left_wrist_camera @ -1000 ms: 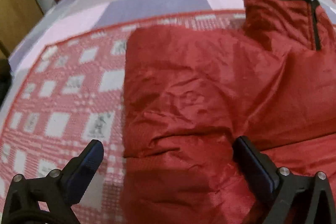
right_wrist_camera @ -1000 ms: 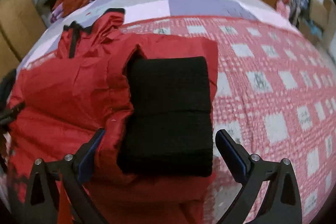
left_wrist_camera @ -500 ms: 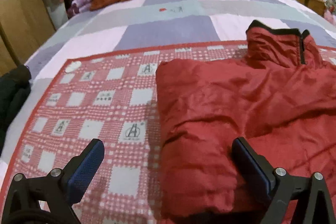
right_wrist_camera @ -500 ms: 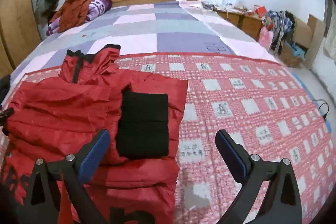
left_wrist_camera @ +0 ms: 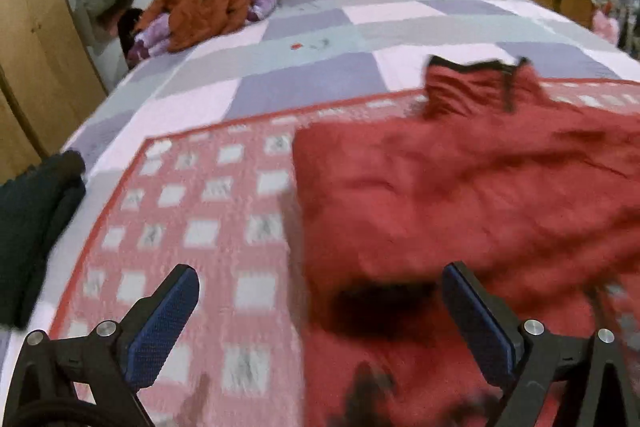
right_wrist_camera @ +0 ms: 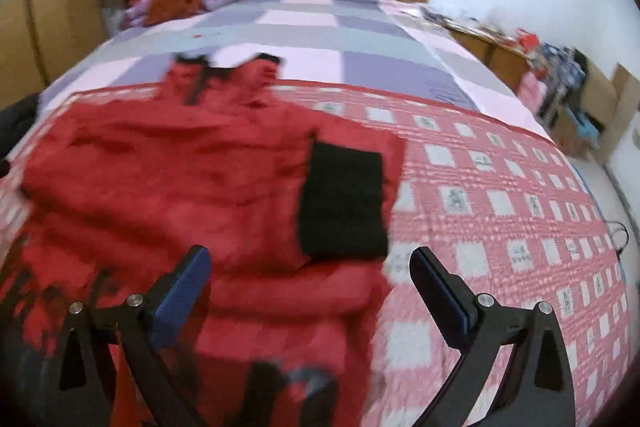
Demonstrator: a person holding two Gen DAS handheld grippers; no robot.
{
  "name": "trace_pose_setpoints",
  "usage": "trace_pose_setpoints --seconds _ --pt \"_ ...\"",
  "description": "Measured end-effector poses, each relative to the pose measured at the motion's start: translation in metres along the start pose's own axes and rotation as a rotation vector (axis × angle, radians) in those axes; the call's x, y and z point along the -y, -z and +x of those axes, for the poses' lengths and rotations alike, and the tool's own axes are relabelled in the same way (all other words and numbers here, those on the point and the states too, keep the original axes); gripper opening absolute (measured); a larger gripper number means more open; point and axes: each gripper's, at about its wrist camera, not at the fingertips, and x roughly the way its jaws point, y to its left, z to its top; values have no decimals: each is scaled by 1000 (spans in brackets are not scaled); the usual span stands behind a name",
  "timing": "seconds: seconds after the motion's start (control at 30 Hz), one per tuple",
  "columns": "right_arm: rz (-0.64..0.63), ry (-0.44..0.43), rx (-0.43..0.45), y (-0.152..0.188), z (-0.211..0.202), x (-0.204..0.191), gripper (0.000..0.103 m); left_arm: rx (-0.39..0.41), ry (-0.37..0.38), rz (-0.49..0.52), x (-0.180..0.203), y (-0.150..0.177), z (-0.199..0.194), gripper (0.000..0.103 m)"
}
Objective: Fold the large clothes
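Puffy red jacket with black knit cuff [right_wrist_camera: 224, 195], sleeves apparently folded inward, lying on the red-and-white checked blanket [right_wrist_camera: 500, 195] of the bed, lengthwise folds remaining; left gripper [left_wrist_camera: 320, 311] and right gripper [right_wrist_camera: 310, 287] fingers spread wide, empty.

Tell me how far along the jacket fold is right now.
Looks done: the red jacket lies on the checked blanket with sleeves folded in, black cuff on top. In hand: nothing; left gripper and right gripper are both open above it. Probably left: folding the body over lengthwise.
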Motion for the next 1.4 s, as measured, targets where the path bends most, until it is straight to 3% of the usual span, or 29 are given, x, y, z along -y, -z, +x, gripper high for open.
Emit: trace_pose_setpoints --seconds 0.1,0.2,0.3,0.33,0.4,0.43,0.5,0.67,0.77,0.97,1.13,1.4 --pt "-56 -90 -38 29 -25 -30 101 -67 43 -8 19 36 -27 101" --pt "-126 -167 -125 69 -35 -64 101 -188 56 38 42 84 -34 101" --pt "-220 -127 -227 117 -31 -81 101 -291 22 111 47 132 -32 101" --pt "-216 -114 -238 125 -31 -76 101 -310 18 93 38 144 -33 101" --pt "-153 -104 -231 138 -41 -54 101 -312 1 30 16 156 -41 101" --pt "-133 -59 -232 143 -47 -40 101 -320 -22 -10 1 161 -44 101" --pt "-96 -3 -244 152 -58 -18 101 -324 1 -83 -21 166 -52 102" --pt "17 74 -262 174 -100 13 101 -276 -53 -90 -44 174 -87 101" --pt "55 89 -246 189 -137 4 101 -277 -54 -82 -56 190 -109 101" --pt "138 94 -277 229 -173 -25 101 -308 -53 -84 -76 222 -125 101" --pt "181 96 -304 253 -177 -39 101 -305 -21 -37 -61 240 -131 101" --pt "136 131 -287 260 -183 -46 101 -261 -19 -63 -50 238 -115 101"
